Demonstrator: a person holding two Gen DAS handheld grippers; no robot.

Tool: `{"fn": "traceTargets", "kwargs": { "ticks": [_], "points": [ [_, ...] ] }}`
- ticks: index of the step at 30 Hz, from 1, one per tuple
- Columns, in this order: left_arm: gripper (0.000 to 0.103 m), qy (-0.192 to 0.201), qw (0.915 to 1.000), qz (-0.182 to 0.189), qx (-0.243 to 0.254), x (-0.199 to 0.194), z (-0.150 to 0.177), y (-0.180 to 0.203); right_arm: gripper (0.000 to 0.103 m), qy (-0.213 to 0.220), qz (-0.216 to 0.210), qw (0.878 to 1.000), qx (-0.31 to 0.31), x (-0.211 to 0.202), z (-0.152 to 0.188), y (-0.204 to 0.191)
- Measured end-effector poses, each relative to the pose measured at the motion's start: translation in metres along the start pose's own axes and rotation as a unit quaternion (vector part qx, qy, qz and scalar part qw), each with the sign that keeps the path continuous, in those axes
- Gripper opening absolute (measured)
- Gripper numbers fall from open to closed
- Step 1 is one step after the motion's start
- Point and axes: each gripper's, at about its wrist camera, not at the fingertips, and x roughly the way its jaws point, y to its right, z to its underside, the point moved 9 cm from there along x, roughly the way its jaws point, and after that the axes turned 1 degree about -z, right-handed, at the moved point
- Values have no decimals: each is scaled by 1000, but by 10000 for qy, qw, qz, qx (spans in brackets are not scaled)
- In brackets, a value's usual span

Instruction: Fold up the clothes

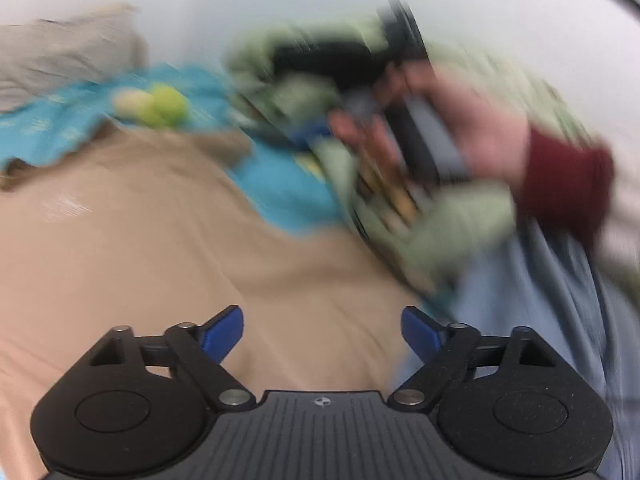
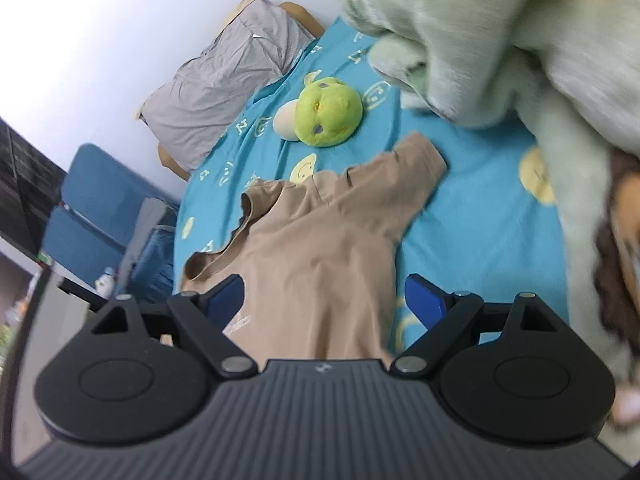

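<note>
A tan T-shirt [image 2: 320, 240] lies spread on the blue bedsheet [image 2: 480, 184], collar to the left, one sleeve pointing up right. It fills the lower left of the blurred left wrist view [image 1: 160, 248]. My right gripper [image 2: 324, 296] is open and empty above the shirt's body. My left gripper [image 1: 322, 334] is open and empty over the shirt. In the left wrist view, a hand in a dark red cuff [image 1: 480, 136] holds the other gripper body, blurred by motion.
A green plush toy [image 2: 328, 112] and a grey pillow [image 2: 224, 92] lie beyond the shirt. A pale green fluffy blanket [image 2: 520, 40] is heaped at the right. A blue chair [image 2: 96, 216] stands beside the bed at left.
</note>
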Motion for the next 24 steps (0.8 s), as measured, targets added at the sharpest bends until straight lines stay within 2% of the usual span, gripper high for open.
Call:
{"fn": "traceTargets", "kwargs": {
  "ticks": [2, 4, 8, 11, 14, 17, 20, 22, 24],
  "points": [
    [102, 346, 9971, -427, -523, -3, -16, -27, 89, -45, 56, 9998, 170, 22, -4, 9],
    [102, 556, 9906, -814, -952, -5, -22, -53, 89, -126, 124, 9989, 430, 46, -7, 21],
    [102, 621, 9740, -1401, -1668, 0, -15, -99, 89, -164, 250, 9958, 866, 87, -10, 49],
    [102, 573, 9631, -1664, -2037, 7, -11, -125, 89, 119, 459, 9935, 1038, 112, -17, 66],
    [102, 599, 9580, -1691, -2237, 2, -7, -143, 91, 368, 456, 9900, 1280, 139, -22, 76],
    [102, 683, 9553, -1667, -2343, 0, -4, -153, 89, 821, 443, 9899, 1064, 156, -33, 81],
    [102, 745, 9532, -1639, -2428, 2, 2, -159, 90, 1019, 182, 9914, 798, 170, -43, 80],
    [102, 771, 9516, -1655, -2472, 0, 5, -162, 91, 973, 3, 9928, 699, 179, -49, 73],
    [102, 783, 9503, -1658, -2516, 1, 5, -165, 89, 1030, -496, 9924, 454, 179, -54, 57]
  ]
}}
